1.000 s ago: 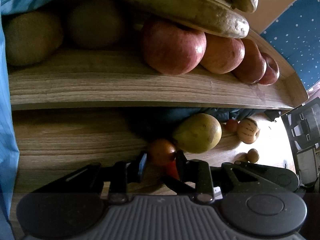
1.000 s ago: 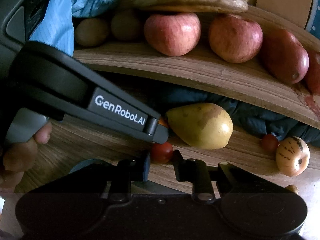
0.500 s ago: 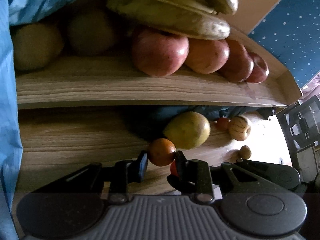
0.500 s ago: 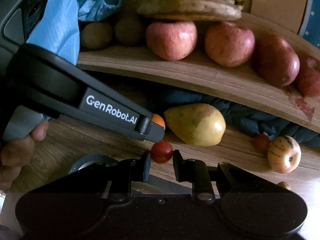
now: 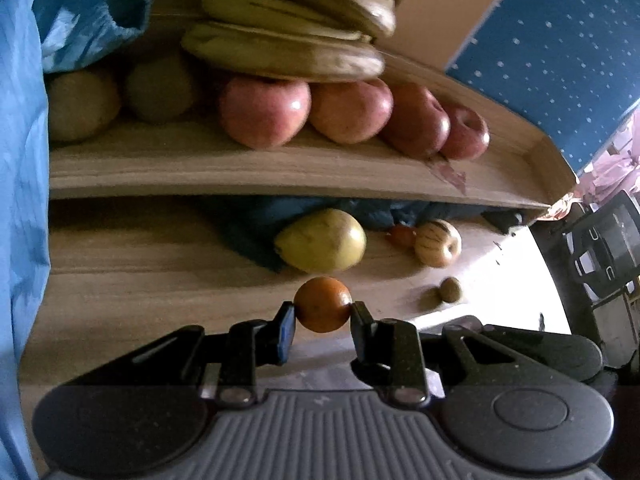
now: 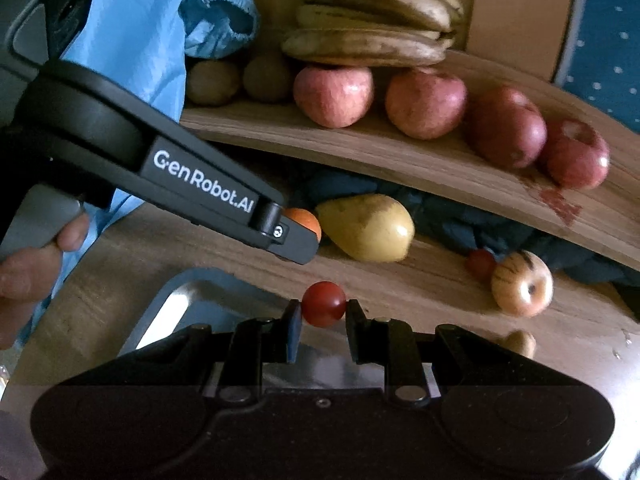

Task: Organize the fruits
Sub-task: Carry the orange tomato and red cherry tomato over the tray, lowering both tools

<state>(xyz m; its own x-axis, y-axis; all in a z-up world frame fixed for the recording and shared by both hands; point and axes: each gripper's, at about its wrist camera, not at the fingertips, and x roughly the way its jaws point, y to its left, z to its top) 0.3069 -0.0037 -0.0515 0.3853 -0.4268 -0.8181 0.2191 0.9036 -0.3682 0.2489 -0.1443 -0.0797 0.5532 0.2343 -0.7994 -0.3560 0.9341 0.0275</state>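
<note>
Two small fruits held clear of the table, one in each gripper, in front of the loaded shelf.

Nearest, a small orange fruit [image 5: 323, 304] is clamped between the fingertips of the left gripper [image 5: 322, 316], and a small red tomato [image 6: 323, 303] is pinched between the fingertips of the right gripper [image 6: 323, 312]; both are carried above the wooden table [image 5: 132, 272]. Just beyond, a yellow-green pear [image 5: 322, 240] is seen lying on the table against a dark blue cloth [image 5: 256, 232]. To its right, a striped pale fruit [image 5: 437, 242] is placed beside a second small red tomato [image 5: 402, 235], with a small brown fruit [image 5: 450, 289] apart from them. Farther back, four red apples [image 5: 265, 110] are lined along the wooden shelf [image 5: 240, 168], two brown round fruits [image 5: 82, 104] are set at their left, and a bunch of bananas [image 5: 288, 36] is laid on top.
</note>
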